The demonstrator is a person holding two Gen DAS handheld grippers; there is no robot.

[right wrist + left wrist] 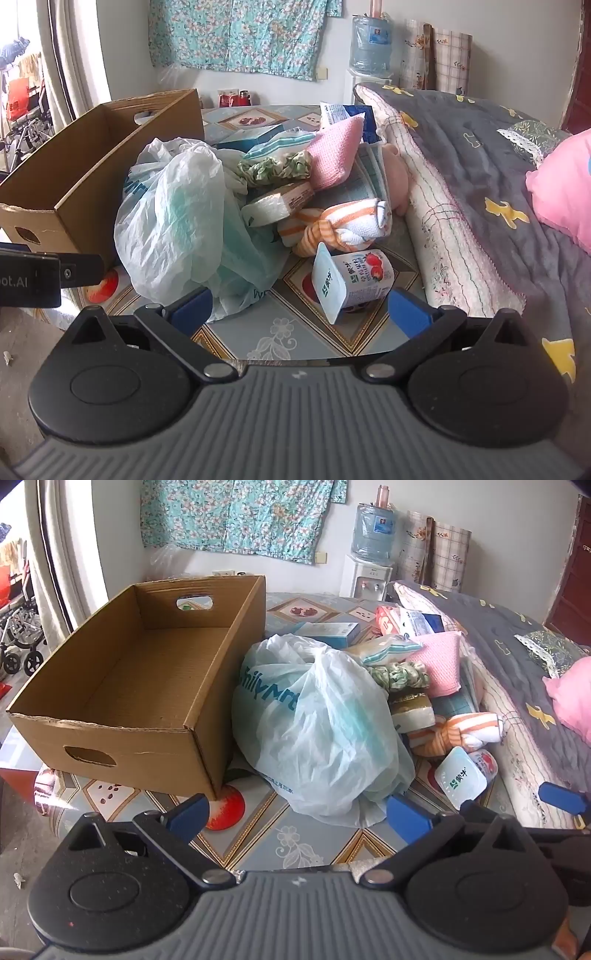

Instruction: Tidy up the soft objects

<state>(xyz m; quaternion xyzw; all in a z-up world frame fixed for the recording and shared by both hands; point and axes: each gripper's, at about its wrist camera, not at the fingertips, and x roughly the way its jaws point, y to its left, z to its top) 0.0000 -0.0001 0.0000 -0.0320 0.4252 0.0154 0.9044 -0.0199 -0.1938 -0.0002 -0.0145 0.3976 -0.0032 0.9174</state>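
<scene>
While both my claws are hovering over the patterned table (314, 845), I am keeping my left gripper (299, 814) spread wide and gripping nothing, its blue pads just short of the white plastic bag (317, 731). My right gripper (301, 310) is gaping too, empty, with the tipped yogurt cup (351, 284) lying just ahead between its fingers. Beyond are sitting the striped towel bundle (340, 225), pink knitted cloth (338, 155) and empty cardboard box (147, 672), left of the bag.
</scene>
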